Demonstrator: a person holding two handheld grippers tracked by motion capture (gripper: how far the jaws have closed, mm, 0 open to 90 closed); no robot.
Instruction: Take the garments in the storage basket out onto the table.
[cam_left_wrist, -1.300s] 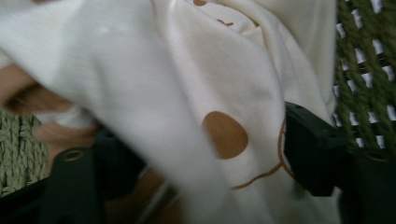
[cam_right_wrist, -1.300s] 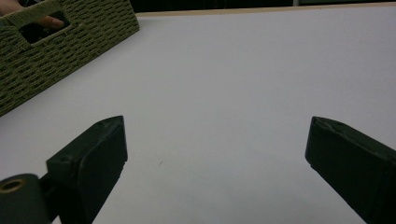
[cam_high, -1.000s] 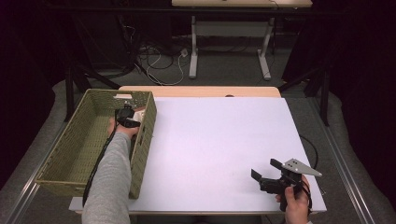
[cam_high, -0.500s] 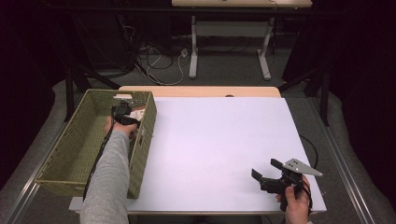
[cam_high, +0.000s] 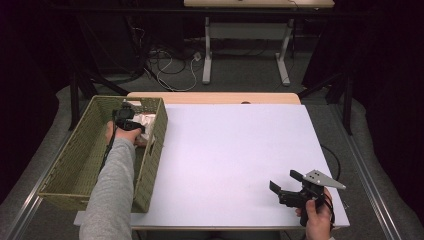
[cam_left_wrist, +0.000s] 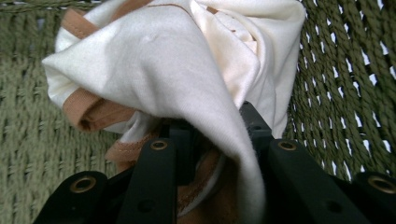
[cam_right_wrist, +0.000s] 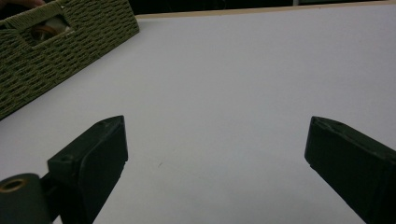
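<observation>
Clamping a cream cloth (cam_left_wrist: 177, 70) inside the woven basket (cam_high: 80, 155) at left, left gripper (cam_high: 125, 117), right gripper (cam_high: 290, 184) spread wide, lower right.

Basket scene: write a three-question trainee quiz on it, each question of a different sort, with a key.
1. True or false: the left gripper is inside the green woven basket.
2. Which thing do the left gripper's fingers grip? A) a cream cloth with brown trim B) a sponge C) a cup
3. Fill in: the right gripper, above the white table, has its fingers ____ with nothing between them.

Key: 1 true; 2 A, the cream cloth, bunched at the basket's far end; 3 open.
</observation>
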